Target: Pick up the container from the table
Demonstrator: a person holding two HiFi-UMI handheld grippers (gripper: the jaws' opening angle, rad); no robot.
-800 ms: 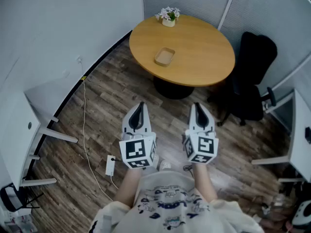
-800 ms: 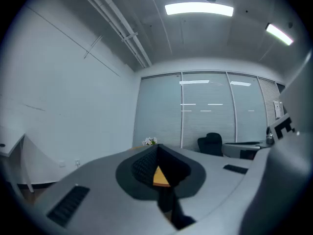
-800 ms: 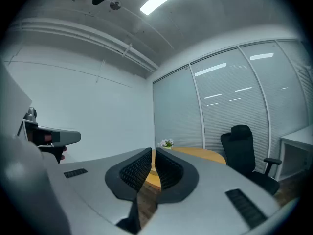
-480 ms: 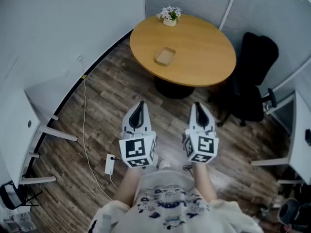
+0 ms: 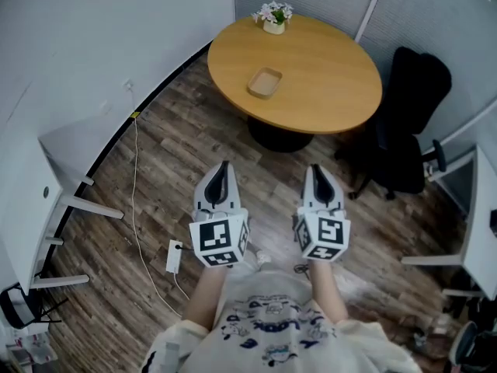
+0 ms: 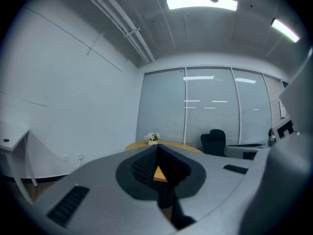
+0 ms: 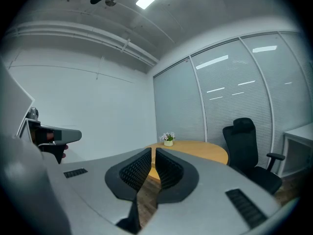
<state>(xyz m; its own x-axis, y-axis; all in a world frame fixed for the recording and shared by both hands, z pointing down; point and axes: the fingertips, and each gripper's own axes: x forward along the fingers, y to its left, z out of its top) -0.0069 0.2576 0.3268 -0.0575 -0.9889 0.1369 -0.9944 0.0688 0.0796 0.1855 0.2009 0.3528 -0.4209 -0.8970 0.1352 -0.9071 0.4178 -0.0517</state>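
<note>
Head view, looking steeply down: the container [image 5: 265, 82], a shallow tan tray, lies on the round wooden table [image 5: 334, 84] in the upper middle of the frame, left of the tabletop's centre, nothing touching it. A small pot of flowers [image 5: 273, 18] stands at the table's far edge, above the tray in the picture and well apart from it. Down in the lower middle, over the wood-plank floor [image 5: 155, 154], the left gripper [image 5: 224, 165] and the right gripper [image 5: 317, 169] hover side by side, both pointing up the frame toward the table and both well short of it. Left gripper view: pads meet at the tip, a sliver of orange tabletop showing through the hollow behind them, nothing gripped. Right gripper view: pads drawn in to a thin slit, floor and table edge visible through it, nothing between them either. A black office chair [image 5: 405, 130] sits at the right of the table, just beside its rim. On the floor at lower left, a white power strip [image 5: 174, 256] with a pale cable [image 5: 133, 177] running up along the wall, and a white desk [image 5: 27, 208] at the left edge
</note>
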